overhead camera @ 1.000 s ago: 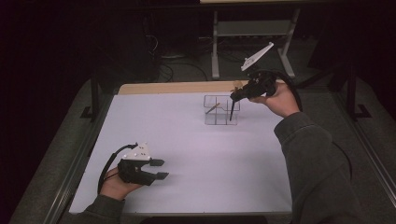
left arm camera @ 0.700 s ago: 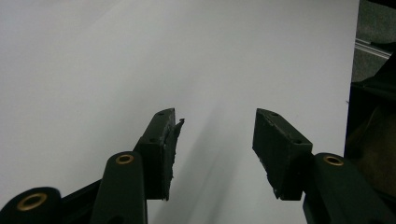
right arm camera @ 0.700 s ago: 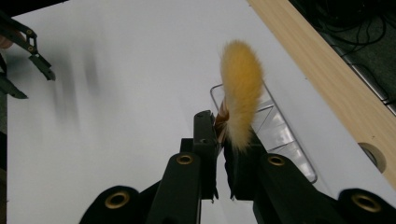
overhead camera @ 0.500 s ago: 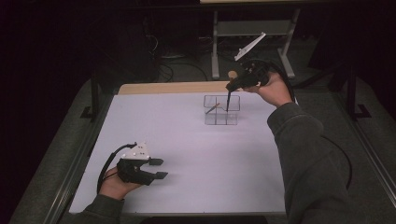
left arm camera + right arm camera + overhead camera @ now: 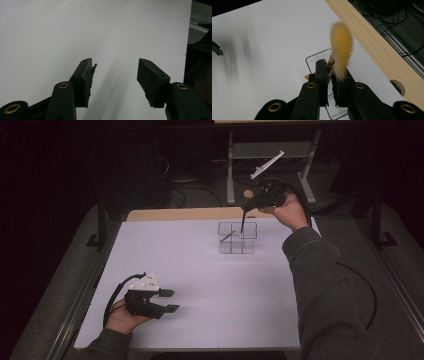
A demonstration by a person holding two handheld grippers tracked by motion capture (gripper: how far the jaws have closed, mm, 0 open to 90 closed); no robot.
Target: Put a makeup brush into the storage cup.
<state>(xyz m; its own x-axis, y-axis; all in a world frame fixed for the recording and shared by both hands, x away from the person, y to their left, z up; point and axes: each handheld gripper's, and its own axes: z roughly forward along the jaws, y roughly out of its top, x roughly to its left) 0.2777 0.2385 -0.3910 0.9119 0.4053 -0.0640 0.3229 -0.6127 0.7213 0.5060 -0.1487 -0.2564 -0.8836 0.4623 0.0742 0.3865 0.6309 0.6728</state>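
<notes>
Since a second ago the right gripper (image 5: 243, 222) has risen and swung toward the far edge of the table, carrying a makeup brush (image 5: 340, 51) with it, so that the dark handle now hangs tip-down above the clear acrylic organizer (image 5: 237, 238) rather than beside it. In the right gripper view the jaws are pinched tight on the brush just below its fluffy yellow bristle head, which stands up past the jaw tips. The left gripper (image 5: 169, 300) has kept its place low on the near left of the white table surface (image 5: 200, 285), its jaws spread wide with nothing between them, as the left gripper view confirms (image 5: 115, 75). The brush looks light and slim: the handle is stiff and likely smooth enough to slip or pivot under a loose pinch, while the bristles are soft and would splay if squeezed, so the hold belongs on the handle or ferrule, near where it now sits. The organizer, a thin-walled clear box with several compartments, looks light enough to slide if the handle knocks its rim. Counted: two brushes, one held and a second, wooden-handled brush (image 5: 227, 236) leaning in a far-left compartment; one organizer; two grippers. A strip of bare wood (image 5: 175, 214) borders the far edge.
</notes>
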